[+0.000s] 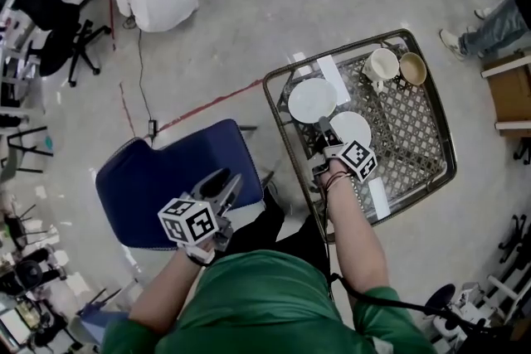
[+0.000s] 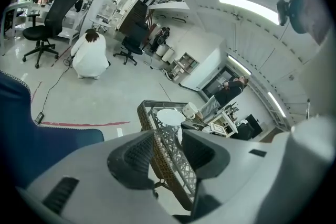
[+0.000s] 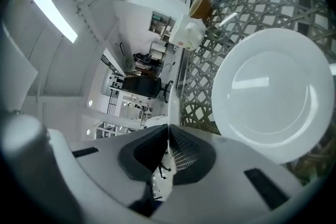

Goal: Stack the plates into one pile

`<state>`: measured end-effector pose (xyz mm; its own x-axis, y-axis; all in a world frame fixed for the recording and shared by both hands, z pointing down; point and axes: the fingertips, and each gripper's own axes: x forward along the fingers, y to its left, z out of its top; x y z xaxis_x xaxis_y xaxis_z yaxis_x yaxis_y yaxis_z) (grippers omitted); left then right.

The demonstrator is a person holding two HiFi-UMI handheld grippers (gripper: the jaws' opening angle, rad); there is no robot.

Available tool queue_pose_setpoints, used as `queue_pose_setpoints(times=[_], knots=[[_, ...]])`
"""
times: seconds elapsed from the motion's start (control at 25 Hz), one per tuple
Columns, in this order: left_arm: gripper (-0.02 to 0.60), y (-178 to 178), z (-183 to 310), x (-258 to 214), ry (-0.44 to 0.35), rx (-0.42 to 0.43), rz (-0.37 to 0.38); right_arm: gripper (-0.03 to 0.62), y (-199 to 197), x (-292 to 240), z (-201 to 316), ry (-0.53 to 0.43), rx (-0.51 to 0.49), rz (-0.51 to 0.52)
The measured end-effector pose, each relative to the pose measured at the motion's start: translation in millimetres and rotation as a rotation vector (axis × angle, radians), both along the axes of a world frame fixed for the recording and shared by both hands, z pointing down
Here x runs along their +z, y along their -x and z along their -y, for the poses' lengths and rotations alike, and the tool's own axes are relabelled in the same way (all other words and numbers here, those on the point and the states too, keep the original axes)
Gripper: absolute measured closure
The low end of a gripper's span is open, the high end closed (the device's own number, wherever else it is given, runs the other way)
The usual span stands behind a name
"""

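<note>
Gripping the near round white plate (image 1: 357, 127) by its rim, right gripper (image 1: 323, 126) clamped.
The second white plate (image 1: 311, 99) lies just beyond the jaws; left gripper (image 1: 227, 183) wide, empty.

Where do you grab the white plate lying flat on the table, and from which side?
Grab its rim, coming in low from the near side. The plate lies flat on the lattice table and is far too wide to span, but its rim lifts slightly, so one jaw could probably slip under and one over.
</note>
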<state>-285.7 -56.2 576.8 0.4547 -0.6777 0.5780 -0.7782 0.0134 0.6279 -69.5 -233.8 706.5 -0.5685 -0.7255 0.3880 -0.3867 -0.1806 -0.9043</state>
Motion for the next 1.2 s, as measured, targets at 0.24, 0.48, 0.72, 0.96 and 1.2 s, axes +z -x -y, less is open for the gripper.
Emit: queue_pose_setpoints(times=[0.24,0.48,0.72,0.96,1.2], knots=[[0.402,-20,-6,-5,-0.016,0.023,0.0,0.563,-17,-22,-16,-0.041,-0.013,0.052],[0.403,-44,-14,-8,-0.022,0.049,-0.007,0.563,-43,-44,-31,-0.067,0.0,0.075],[0.403,-73,-16,-10,-0.035,0.062,-0.009,0.563,-84,-54,-49,-0.088,0.017,0.106],[0.403,-100,-17,-12,-0.033,0.077,-0.012,0.563,-119,-42,-64,-0.061,0.028,0.106],[0.403,-114,-23,-4,-0.011,0.074,-0.012,0.563,-133,-22,-75,-0.028,0.039,0.122]])
